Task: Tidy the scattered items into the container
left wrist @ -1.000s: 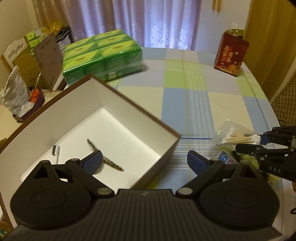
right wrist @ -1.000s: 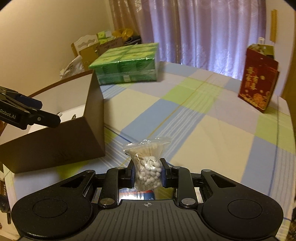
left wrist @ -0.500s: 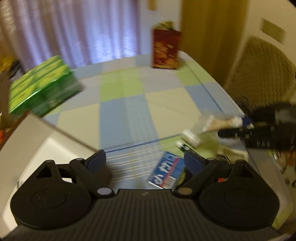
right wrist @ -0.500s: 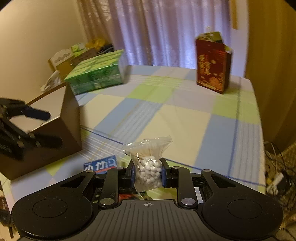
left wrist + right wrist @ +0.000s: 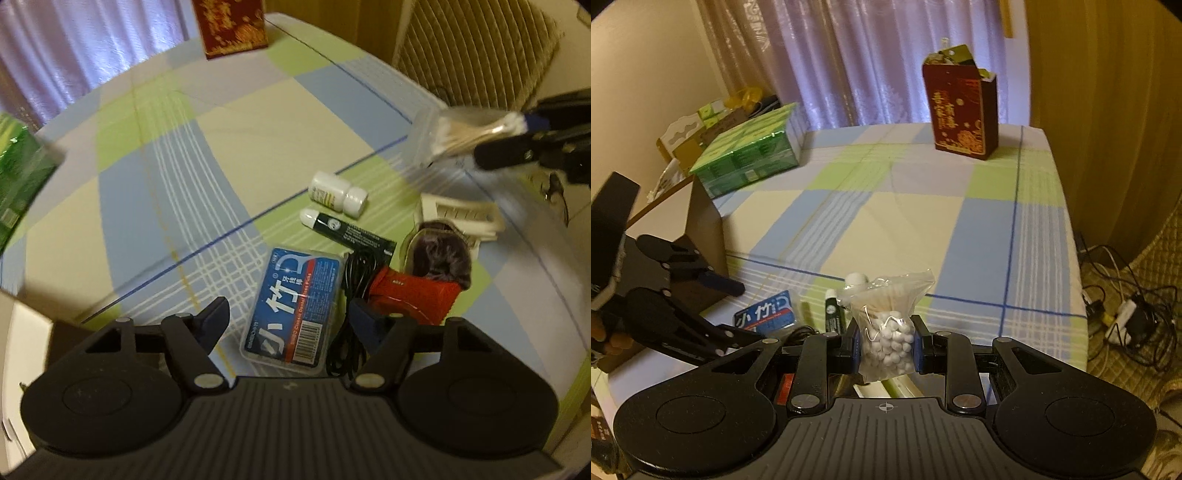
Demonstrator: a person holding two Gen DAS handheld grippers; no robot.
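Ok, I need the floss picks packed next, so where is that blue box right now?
In the left wrist view the blue floss pick box lies flat on the tablecloth between the open left gripper fingers, beside the black cable.

Dim, warm indoor light, brightest through the pale purple curtain (image 5: 871, 62) at top centre of the right wrist view. Heavy fisheye bending and dark corners in both. Motion blur smearing the clear bag of cotton swabs (image 5: 469, 133) at upper right of the left wrist view.
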